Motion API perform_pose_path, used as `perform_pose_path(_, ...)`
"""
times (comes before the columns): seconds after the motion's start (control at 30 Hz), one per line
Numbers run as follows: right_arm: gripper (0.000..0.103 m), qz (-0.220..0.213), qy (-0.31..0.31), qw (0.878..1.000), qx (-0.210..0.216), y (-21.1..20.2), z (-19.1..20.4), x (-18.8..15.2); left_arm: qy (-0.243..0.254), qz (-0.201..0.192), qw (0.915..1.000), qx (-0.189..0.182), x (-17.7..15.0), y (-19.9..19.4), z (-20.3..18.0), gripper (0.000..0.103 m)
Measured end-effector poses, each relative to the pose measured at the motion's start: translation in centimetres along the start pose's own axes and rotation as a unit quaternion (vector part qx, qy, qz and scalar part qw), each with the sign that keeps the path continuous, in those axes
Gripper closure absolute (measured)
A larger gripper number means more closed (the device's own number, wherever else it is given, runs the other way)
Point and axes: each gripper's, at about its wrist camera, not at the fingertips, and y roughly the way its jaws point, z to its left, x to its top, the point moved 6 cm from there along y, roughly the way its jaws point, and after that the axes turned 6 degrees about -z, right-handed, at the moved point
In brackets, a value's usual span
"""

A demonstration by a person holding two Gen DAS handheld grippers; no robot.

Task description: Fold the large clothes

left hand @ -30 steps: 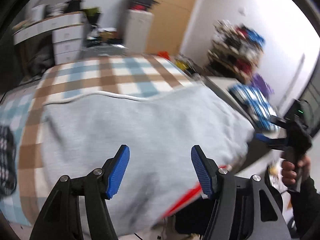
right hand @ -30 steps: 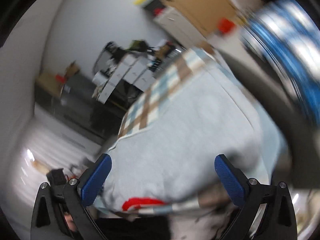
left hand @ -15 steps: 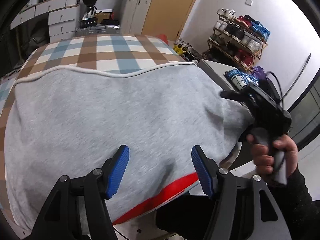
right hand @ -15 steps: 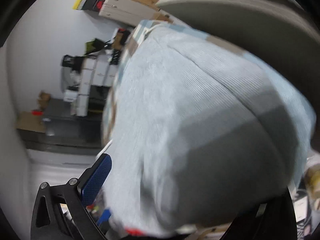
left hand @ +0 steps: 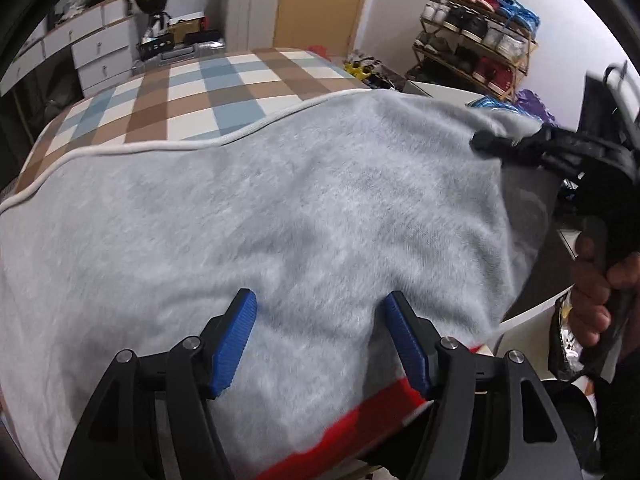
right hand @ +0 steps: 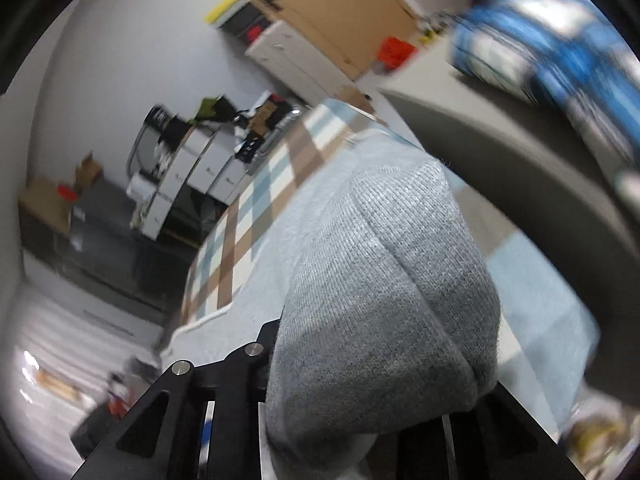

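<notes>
since the earlier pictures the left gripper (left hand: pixel 320 332) has come lower and closer to the big grey top (left hand: pixel 280 216), which now fills more of its view. the right gripper (left hand: pixel 486 145) has slid in over the top's right edge, and its jaws have just been closing with a bunch of the grey cloth between them.

the grey top lies spread flat on the checked bed cover (left hand: pixel 224 84). it has a white trim along its far edge and a red band (left hand: pixel 360 420) along its near edge, close to the left gripper.

the left gripper's blue pads (left hand: pixel 234 338) stand partly apart, just over the fuzzy grey cloth. nothing is held between them.

in the right wrist view a thick fold of the grey top (right hand: pixel 392 300) bulges up out of the right gripper (right hand: pixel 372 420) and hides its pads. the jaws are narrow and pinch this fold. a hand (left hand: pixel 596 280) holds that gripper's handle at the right side of the left wrist view.

behind the bed stand white drawers (left hand: pixel 96 48) and a shoe rack (left hand: pixel 480 36).
</notes>
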Motion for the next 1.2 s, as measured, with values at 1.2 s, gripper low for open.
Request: perform_pose_path(1.2,0.08,-0.029,-0.031,0.999,-0.026,-2.2,0.4,-0.9,-0.056,0.008,0.9981,0.025,0.0,-3.9,6.4,0.043)
